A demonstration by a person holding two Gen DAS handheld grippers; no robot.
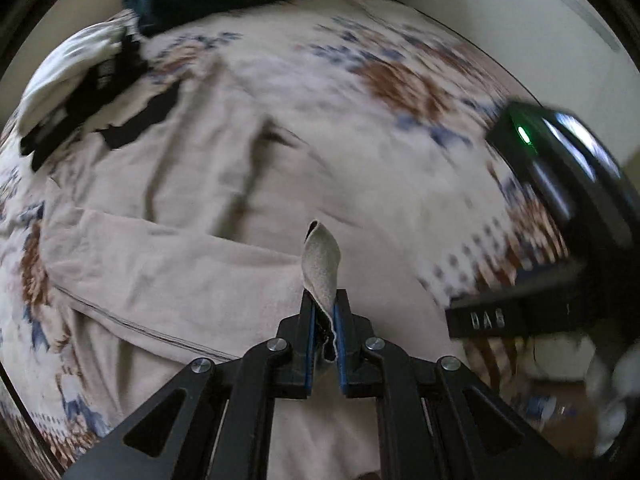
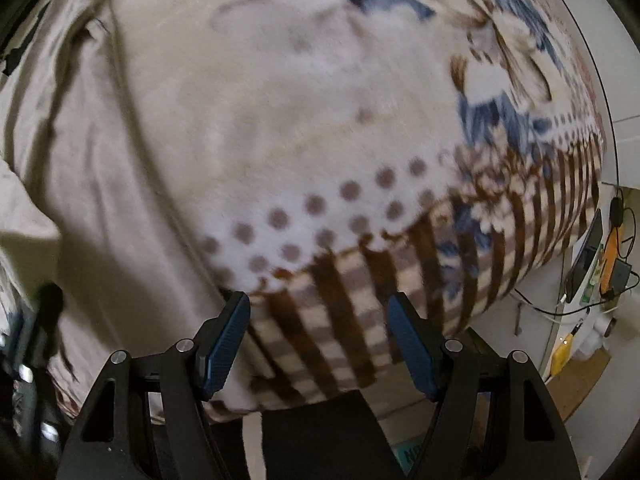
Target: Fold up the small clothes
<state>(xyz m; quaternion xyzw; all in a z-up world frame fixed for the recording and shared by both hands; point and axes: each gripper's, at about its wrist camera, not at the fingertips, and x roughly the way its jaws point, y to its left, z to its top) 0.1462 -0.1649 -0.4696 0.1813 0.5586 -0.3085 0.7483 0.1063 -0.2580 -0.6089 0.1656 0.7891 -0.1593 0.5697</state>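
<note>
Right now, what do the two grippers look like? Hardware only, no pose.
Both are matte black linkage frames with triangular cutouts and round silver pivot bolts. The left gripper has thin blue pads on its finger faces. The right gripper has textured blue pads, wider in view. Its body in the left view bears white lettering and a green LED. No sleeves visible.

Beige garment [image 1: 168,248]: soft knit, wrinkled, spread flat across centre and lower left of left wrist frame. One edge pulled up into a folded tab at lower centre. Fills left side of right wrist frame.
</note>
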